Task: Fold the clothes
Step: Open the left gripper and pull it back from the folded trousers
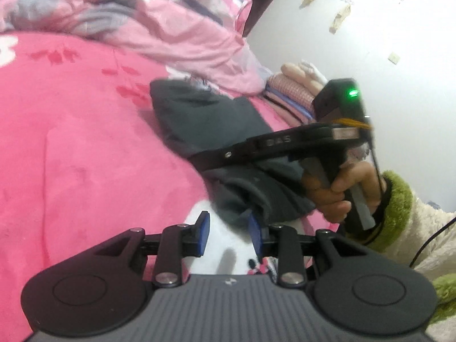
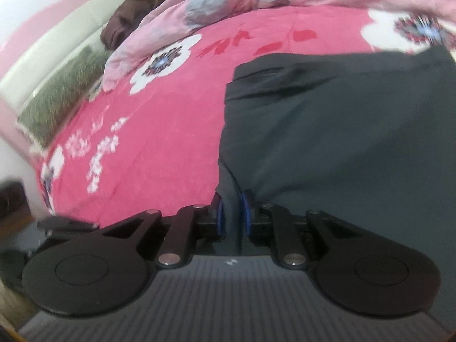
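A bed (image 1: 71,142) covered in a bright pink flowered sheet fills most of both views. At its far side a pale pink quilt (image 1: 176,22) lies crumpled in a heap. A white wall (image 1: 370,28) with scraps of old tape stands beyond the bed's edge, and in the right wrist view a cream headboard (image 2: 48,54) shows with a dark brown garment (image 2: 125,20) bunched against it.

The dark grey garment (image 2: 342,131) lies spread on the sheet, one end near the quilt and a small stack of folded pastel clothes (image 1: 287,97), the other end bunched toward the person.

The right hand-held gripper (image 2: 231,213) has its blue pads drawn narrow on an edge fold of the grey garment, the cloth pinched between them. In the left wrist view its black body reaches across the garment, gripped by the person's hand (image 1: 339,191) in a green fleece cuff.

The left hand-held gripper (image 1: 229,228) stands moderately wide with nothing between its pads; its right pad touches or sits just beside the bunched grey hem, above a white flower on the sheet.
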`<control>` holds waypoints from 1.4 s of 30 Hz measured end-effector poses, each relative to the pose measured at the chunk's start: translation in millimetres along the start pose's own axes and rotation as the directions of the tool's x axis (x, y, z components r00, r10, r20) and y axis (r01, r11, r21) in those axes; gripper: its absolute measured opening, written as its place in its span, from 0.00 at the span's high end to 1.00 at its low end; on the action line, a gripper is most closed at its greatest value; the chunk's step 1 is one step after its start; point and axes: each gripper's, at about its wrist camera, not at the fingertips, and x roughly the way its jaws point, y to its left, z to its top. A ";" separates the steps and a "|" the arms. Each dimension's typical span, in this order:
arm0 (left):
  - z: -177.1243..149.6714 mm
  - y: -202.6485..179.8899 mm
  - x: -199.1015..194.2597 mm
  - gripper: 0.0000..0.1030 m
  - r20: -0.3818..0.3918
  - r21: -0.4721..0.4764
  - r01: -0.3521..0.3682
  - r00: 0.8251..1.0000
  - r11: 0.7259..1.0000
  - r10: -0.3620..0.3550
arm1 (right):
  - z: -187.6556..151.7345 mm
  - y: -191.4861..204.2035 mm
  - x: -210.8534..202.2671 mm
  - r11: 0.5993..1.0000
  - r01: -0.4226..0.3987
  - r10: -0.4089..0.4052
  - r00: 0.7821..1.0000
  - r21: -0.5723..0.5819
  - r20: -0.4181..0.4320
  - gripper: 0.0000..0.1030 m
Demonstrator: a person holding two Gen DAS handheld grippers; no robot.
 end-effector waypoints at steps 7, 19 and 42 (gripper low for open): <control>10.5 -57.2 17.6 0.64 0.100 0.237 -0.014 0.995 0.971 -0.010 | 0.6 -8.6 2.5 0.993 -0.034 0.033 0.999 0.111 0.013 0.86; -11.9 -30.2 43.2 0.68 -0.025 0.075 -0.066 0.997 0.995 0.068 | 24.1 -8.8 -25.8 0.986 -0.131 0.125 0.990 0.103 0.063 0.75; -16.3 -17.0 40.4 0.67 -0.023 0.031 -0.016 1.000 0.999 0.016 | 57.3 -83.1 -78.1 0.934 -0.138 0.023 0.944 0.329 0.330 0.83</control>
